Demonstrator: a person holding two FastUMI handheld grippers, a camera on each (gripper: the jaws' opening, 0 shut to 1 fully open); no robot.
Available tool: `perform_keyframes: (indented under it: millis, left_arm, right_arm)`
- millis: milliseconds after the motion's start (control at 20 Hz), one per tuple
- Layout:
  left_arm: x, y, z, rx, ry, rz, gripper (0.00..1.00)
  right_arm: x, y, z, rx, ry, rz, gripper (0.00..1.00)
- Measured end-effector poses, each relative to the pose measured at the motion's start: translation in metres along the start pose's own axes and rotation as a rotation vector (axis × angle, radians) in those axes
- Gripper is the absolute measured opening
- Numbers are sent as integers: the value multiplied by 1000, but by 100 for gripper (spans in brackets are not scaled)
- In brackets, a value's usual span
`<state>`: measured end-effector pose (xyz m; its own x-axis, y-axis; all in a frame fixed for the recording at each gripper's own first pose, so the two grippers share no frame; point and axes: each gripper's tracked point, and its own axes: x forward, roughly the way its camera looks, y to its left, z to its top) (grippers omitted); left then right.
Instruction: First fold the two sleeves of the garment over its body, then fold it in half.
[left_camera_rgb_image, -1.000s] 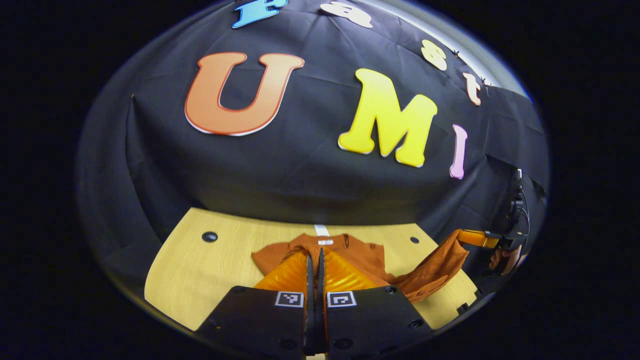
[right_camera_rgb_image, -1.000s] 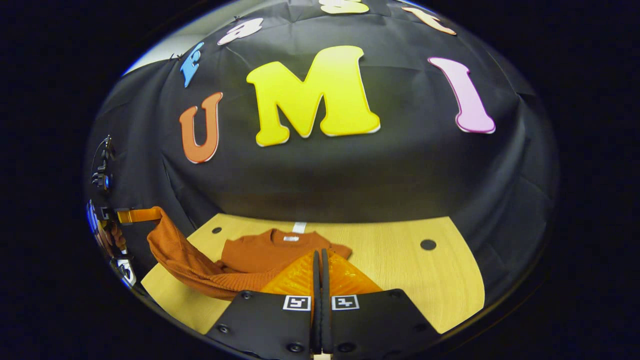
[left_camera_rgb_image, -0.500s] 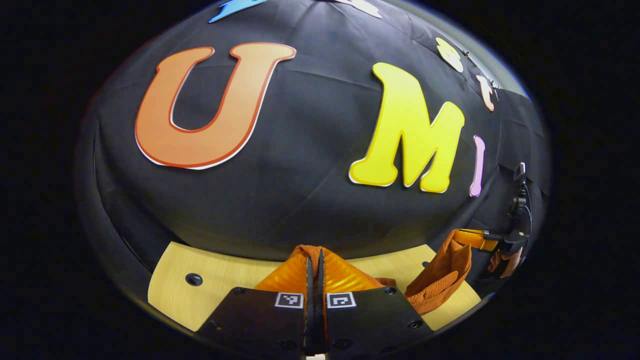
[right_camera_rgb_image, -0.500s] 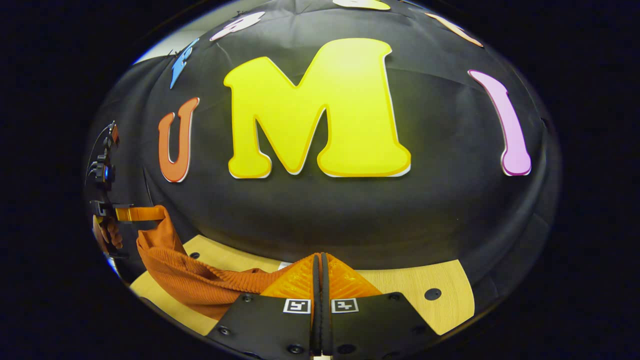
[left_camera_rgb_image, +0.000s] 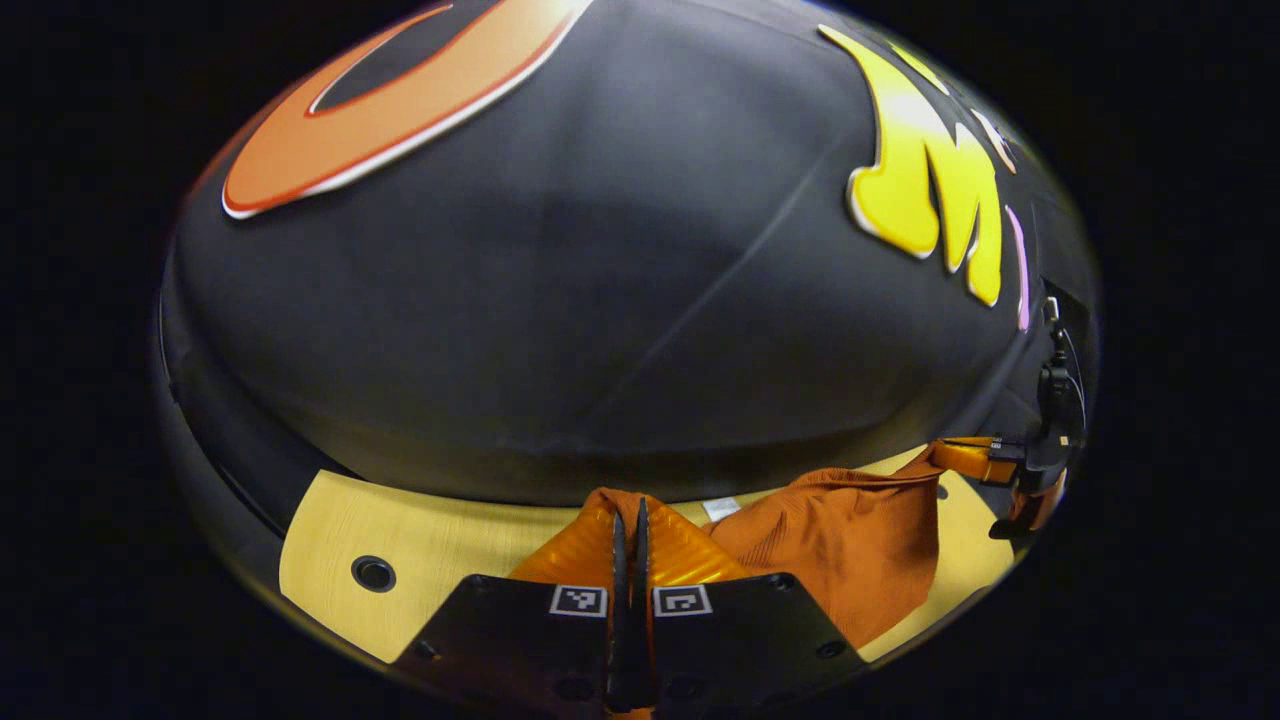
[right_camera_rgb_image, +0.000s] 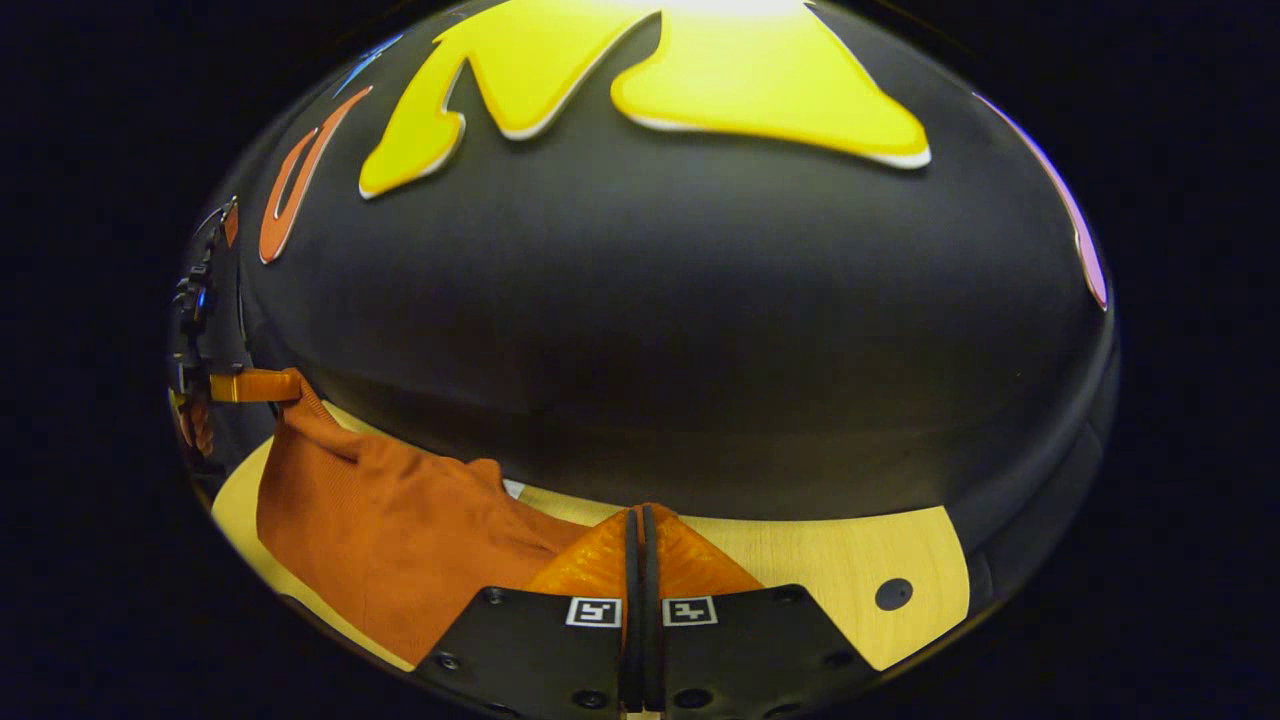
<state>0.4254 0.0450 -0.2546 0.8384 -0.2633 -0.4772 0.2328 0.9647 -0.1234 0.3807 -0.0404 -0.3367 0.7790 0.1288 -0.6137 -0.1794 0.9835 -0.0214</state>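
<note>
Garment (left_camera_rgb_image: 835, 545): rust-orange ribbed knit, held up off the table (left_camera_rgb_image: 450, 545) along one edge and stretched between the two grippers, lower part sagging toward the wood. In the right gripper view it hangs as a broad sheet (right_camera_rgb_image: 390, 530) at the left, running from the far gripper down to the near one. A small white tag (left_camera_rgb_image: 720, 508) shows at the fabric's upper edge, close to the wall cloth.

Left gripper (left_camera_rgb_image: 628, 520): fingers pressed together with no gap between them, a bunch of the orange knit pinched at the tips. From the right gripper view it appears far off at the left (right_camera_rgb_image: 285, 385), fingers closed on the top corner of the sheet, with a hand (right_camera_rgb_image: 195, 425) behind it.

Right gripper (right_camera_rgb_image: 641, 525): fingers drawn together, no gap visible, orange fabric caught at the tips and spreading away to the left. In the left gripper view it sits at the far right (left_camera_rgb_image: 950, 458), clamped on the raised corner of the garment, the hand (left_camera_rgb_image: 1040, 500) holding it partly seen at the edge.

Table: pale wood-grain top with dark round holes, one at the left (left_camera_rgb_image: 372, 573) in the left gripper view and one at the right (right_camera_rgb_image: 893, 593) in the right gripper view.

Wall cloth (left_camera_rgb_image: 600, 300): black, creased, meeting the back edge of the table just beyond both sets of fingertips
</note>
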Motion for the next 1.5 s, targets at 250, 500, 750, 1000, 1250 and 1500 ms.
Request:
perform_keyframes:
  millis: [250,500,750,1000,1250,1500]
  left_arm:
    - [38,37,-60,64,129,70,3]
    - [27,44,-46,2,80,91,32]
    - [8,41,-15,-14,-2,153,99]
    - [-52,32,24,-56,-129,170,99]
    - [-151,-1,72,-60,-274,183,99]
    - [-275,-55,103,-36,-431,212,98]
  right_arm:
    - [44,-14,-41,-10,49,-68,0]
    - [44,-20,-43,11,57,-88,15]
    - [24,-16,-24,66,18,-106,82]
    - [-37,-18,1,100,-70,-127,94]
    - [-137,6,47,78,-215,-98,94]
    - [-280,32,98,70,-429,-99,95]
